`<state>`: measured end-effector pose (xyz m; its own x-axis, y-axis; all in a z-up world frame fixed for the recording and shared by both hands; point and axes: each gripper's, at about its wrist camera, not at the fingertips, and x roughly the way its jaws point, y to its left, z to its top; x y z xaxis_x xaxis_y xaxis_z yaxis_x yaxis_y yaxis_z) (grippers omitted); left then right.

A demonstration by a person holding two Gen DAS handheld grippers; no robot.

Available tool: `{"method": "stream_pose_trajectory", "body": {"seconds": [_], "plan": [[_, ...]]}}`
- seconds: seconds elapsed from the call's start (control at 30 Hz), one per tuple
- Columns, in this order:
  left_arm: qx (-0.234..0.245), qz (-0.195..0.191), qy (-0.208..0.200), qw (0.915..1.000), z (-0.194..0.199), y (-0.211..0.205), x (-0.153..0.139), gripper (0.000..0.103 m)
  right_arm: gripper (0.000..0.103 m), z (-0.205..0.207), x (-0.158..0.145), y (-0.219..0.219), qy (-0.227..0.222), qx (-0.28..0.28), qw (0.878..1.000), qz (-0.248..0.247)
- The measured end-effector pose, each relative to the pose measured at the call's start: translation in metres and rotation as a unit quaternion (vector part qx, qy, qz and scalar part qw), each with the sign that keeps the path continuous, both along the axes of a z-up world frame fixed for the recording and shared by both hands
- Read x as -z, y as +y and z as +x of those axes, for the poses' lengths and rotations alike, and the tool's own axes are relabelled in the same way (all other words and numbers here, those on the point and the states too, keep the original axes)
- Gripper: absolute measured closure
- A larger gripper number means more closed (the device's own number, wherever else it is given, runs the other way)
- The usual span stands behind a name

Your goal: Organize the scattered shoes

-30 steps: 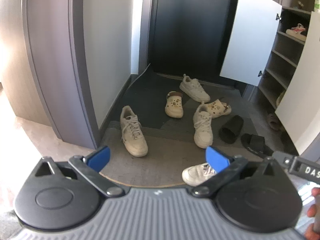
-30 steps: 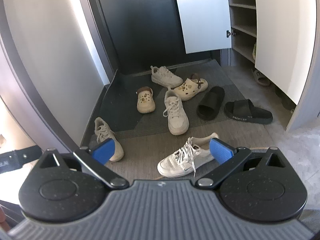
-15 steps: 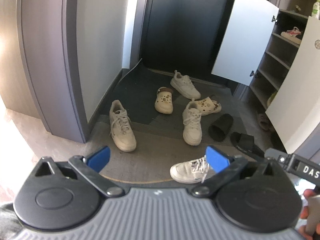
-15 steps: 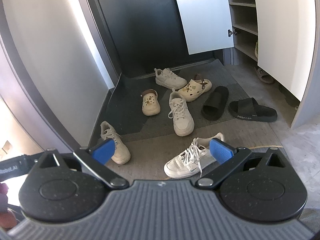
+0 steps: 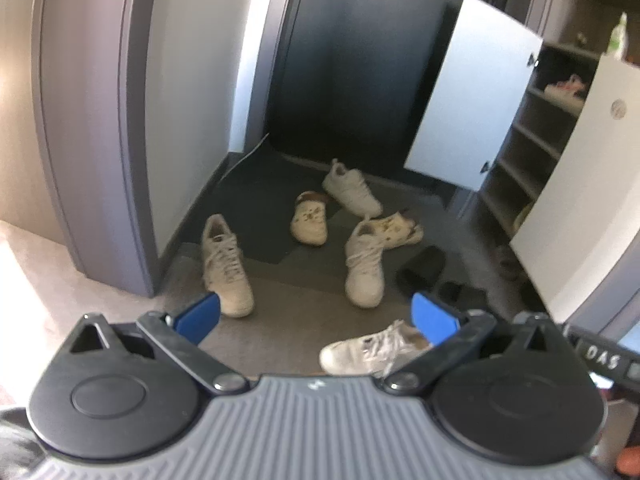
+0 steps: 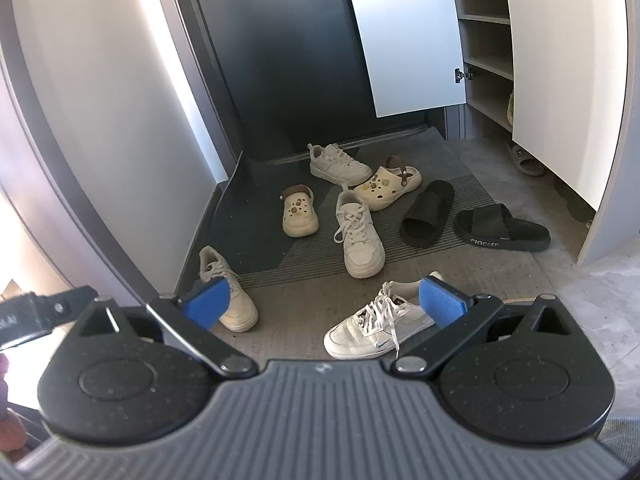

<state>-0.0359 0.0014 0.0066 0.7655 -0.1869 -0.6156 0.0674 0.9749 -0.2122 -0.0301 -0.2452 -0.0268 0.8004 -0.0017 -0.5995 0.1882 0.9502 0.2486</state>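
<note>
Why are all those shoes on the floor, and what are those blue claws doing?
A person holds two claws and is about to tidy up. Both the left claw and right claw are open and empty, above the floor. The sneakers, clogs and black slides lie scattered on the mat. The cabinet stands open.

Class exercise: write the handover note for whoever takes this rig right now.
Left gripper open, empty. Right gripper open, empty.
Eight shoes lie loose on the entry mat: four white sneakers, nearest one; two cream clogs; two black slides.
The shoe cabinet stands open on the right.
Done: nothing stowed yet.
Left: pair and shelve everything.
</note>
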Motion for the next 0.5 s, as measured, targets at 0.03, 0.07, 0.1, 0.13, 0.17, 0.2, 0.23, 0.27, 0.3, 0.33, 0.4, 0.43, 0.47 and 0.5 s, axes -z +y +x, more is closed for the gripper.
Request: {"method": "stream_pose_trajectory", "body": {"seconds": [0.03,0.07,0.1,0.13,0.17,0.2,0.23,0.27,0.3,0.33,0.4,0.43,0.47,0.5], "plan": [[-0.002,0.000,-0.002,1.0000,-0.001,0.000,0.000,0.000,0.000,0.000,0.000,0.000,-0.001,0.001,1.000,-0.001],[-0.003,0.001,-0.004,1.0000,-0.002,0.000,0.000,0.000,0.000,-0.001,0.000,0.000,-0.001,0.001,1.000,-0.001],[-0.004,0.002,-0.004,1.0000,-0.003,0.000,0.001,0.000,0.000,-0.001,0.000,-0.001,-0.002,0.002,1.000,-0.002],[-0.005,0.003,-0.005,1.0000,-0.003,0.000,0.001,0.000,0.000,-0.002,0.000,-0.001,-0.002,0.002,1.000,-0.002],[-0.004,0.005,-0.004,1.0000,-0.004,0.000,0.002,0.000,0.000,-0.003,0.000,-0.002,-0.002,0.004,1.000,-0.001],[-0.004,0.006,-0.004,1.0000,-0.004,0.000,0.002,0.000,0.000,-0.005,0.001,-0.003,-0.002,0.006,1.000,0.000],[-0.004,0.008,-0.004,1.0000,-0.004,0.000,0.003,0.000,0.000,-0.005,0.001,-0.004,-0.002,0.008,1.000,0.001],[-0.004,0.009,-0.005,0.9999,-0.004,0.000,0.003,0.000,0.000,-0.006,0.001,-0.006,-0.002,0.010,1.000,0.002],[-0.003,0.009,-0.007,0.9999,-0.005,0.000,0.002,0.000,0.000,-0.006,0.000,-0.006,-0.002,0.011,1.000,0.003],[0.000,0.009,-0.011,0.9999,-0.006,0.000,0.001,0.000,0.000,-0.006,0.000,-0.007,-0.003,0.012,1.000,0.004],[0.007,0.002,-0.023,0.9997,-0.009,0.001,-0.001,0.000,0.000,-0.007,0.000,-0.008,-0.005,0.014,1.000,0.006],[0.011,-0.002,-0.030,0.9995,-0.010,0.001,-0.002,0.000,0.000,-0.007,0.000,-0.009,-0.006,0.015,1.000,0.007],[0.015,-0.006,-0.037,0.9992,-0.012,0.001,-0.003,0.000,0.000,-0.008,0.000,-0.009,-0.007,0.016,1.000,0.008],[0.019,-0.011,-0.046,0.9987,-0.013,0.002,-0.004,0.000,0.000,-0.009,-0.001,-0.010,-0.008,0.017,1.000,0.010]]}}
